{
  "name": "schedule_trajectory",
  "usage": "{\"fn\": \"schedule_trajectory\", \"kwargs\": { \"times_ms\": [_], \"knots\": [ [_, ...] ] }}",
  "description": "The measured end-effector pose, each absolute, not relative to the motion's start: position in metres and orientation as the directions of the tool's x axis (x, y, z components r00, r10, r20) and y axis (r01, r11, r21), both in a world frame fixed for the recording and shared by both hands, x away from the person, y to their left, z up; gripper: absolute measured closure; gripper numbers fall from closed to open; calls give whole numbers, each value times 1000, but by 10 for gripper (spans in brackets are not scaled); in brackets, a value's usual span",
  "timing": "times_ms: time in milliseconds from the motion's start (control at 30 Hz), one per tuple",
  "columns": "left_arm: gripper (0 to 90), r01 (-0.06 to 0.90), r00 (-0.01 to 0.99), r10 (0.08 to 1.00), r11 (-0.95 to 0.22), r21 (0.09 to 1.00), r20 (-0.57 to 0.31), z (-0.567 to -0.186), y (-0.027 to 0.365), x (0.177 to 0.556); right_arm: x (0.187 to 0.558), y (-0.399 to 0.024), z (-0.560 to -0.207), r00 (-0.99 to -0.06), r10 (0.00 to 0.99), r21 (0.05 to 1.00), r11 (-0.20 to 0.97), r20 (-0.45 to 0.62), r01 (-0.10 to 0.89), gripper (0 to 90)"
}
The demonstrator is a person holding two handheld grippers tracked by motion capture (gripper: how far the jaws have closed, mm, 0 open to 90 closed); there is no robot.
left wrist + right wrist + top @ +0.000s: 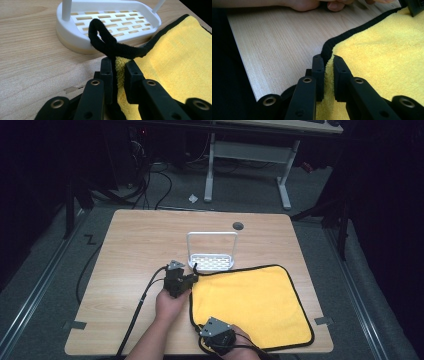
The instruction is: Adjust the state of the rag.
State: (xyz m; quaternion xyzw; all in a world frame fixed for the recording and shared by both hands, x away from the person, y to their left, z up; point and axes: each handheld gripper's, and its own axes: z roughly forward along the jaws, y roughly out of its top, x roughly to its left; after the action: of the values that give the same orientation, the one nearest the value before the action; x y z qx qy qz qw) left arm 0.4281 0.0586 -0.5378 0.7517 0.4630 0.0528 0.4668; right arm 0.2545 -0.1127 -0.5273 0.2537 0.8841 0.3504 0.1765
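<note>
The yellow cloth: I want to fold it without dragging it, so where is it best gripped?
Grip the yellow cloth by its black-bound edge at the two left corners, coming in low from the left. It lies flat, so only the hem gives purchase. The left gripper and right gripper already pinch there.

place: lab | cues: dark room, wooden table point(140, 235), floor cables point(150, 180), white desk frame point(247, 155)

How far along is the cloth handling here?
Done: both corners are gripped. The left gripper pinches the yellow cloth at its far-left corner by the white rack; the right gripper clamps the near-left corner. Left: lifting or folding; the cloth lies flat.
</note>
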Motion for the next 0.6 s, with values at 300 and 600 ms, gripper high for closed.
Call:
{"fn": "schedule_trajectory", "kwargs": {
  "times_ms": [300,600],
  "knots": [
    [788,641,567,741,-122,758,-360,-537,61,427,251,-115,-521,-807,573,746,598,-141,294,825],
    [805,659,530,707,5,752,-468,-533,77,426,244,-108,-502,-800,561,771,599,-212,215,825]
  ]
}}
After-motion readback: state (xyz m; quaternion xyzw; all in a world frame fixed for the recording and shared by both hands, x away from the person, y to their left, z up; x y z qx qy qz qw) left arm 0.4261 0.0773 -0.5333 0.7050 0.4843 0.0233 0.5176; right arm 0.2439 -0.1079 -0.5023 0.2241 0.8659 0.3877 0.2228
